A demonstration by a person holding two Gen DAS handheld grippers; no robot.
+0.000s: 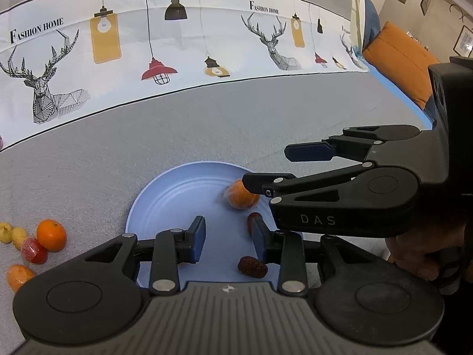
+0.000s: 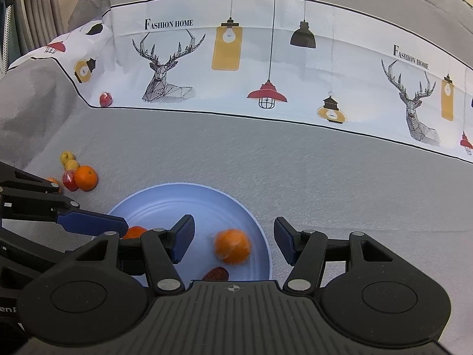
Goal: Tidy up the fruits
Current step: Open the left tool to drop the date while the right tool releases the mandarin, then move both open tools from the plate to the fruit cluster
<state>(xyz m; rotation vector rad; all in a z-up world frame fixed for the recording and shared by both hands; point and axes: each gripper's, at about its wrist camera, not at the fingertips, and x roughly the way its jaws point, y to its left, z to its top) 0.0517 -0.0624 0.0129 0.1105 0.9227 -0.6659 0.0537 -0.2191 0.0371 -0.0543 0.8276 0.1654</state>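
Observation:
A light blue plate (image 1: 165,204) lies on the grey cloth; it also shows in the right wrist view (image 2: 177,204). On it are a wrapped orange (image 1: 239,196), blurred in the right wrist view (image 2: 233,245), two dark red dates (image 1: 252,266) (image 1: 252,219), and another orange piece (image 2: 134,232). My left gripper (image 1: 227,236) is open and empty over the plate's near side. My right gripper (image 2: 233,241) is open above the wrapped orange, not touching it; it also shows in the left wrist view (image 1: 266,165).
A loose pile lies left of the plate: an orange (image 1: 51,234), a wrapped red fruit (image 1: 34,250), yellow fruits (image 1: 11,233) and a wrapped orange (image 1: 19,276). A red fruit (image 2: 105,99) sits far back left on the printed cloth. An orange cushion (image 1: 405,59) is at right.

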